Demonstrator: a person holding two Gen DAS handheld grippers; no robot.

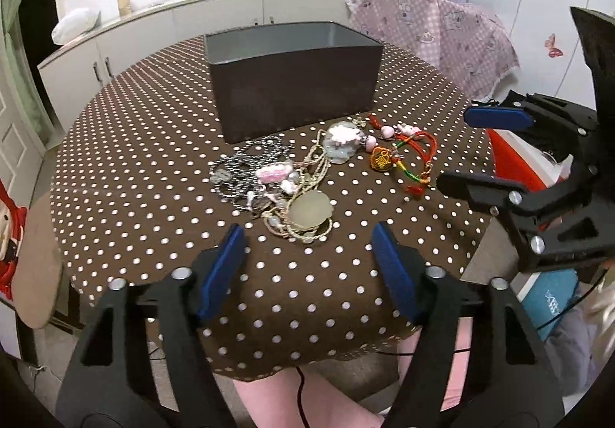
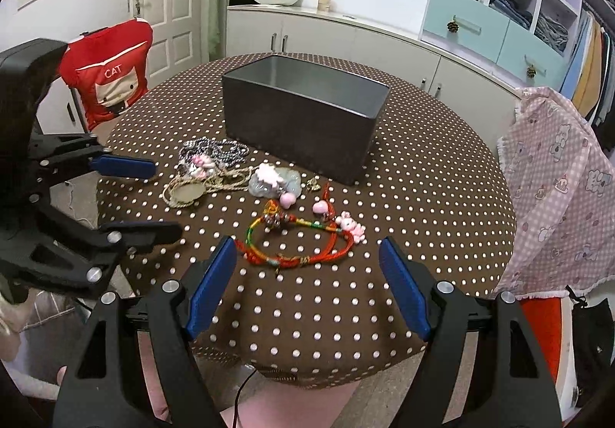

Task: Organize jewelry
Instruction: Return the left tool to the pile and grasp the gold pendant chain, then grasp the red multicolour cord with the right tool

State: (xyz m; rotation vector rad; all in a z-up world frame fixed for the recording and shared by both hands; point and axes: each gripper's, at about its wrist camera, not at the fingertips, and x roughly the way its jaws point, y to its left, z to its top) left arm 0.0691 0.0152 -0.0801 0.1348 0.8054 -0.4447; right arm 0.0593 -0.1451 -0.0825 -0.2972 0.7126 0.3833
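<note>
A dark open box [image 1: 296,89] [image 2: 303,116] stands mid-table on the brown polka-dot cloth [image 1: 153,166]. In front of it lies a jewelry pile: a silver-black bead chain [image 1: 246,166] [image 2: 215,151], a rope necklace with a round pale pendant [image 1: 309,212] [image 2: 190,193], a pink-and-jade charm [image 1: 340,143] [image 2: 275,178], and a red multicolour cord bracelet [image 1: 413,159] [image 2: 296,239]. My left gripper [image 1: 309,235] is open and empty, just short of the round pendant. My right gripper [image 2: 307,251] is open and empty, just short of the cord bracelet.
A chair draped with pink patterned cloth [image 1: 434,32] [image 2: 557,189] stands at the table's right. A red CAT cushion chair [image 2: 109,74] stands at the left. White cabinets [image 2: 346,39] line the back wall. The near table edge [image 2: 307,378] is close.
</note>
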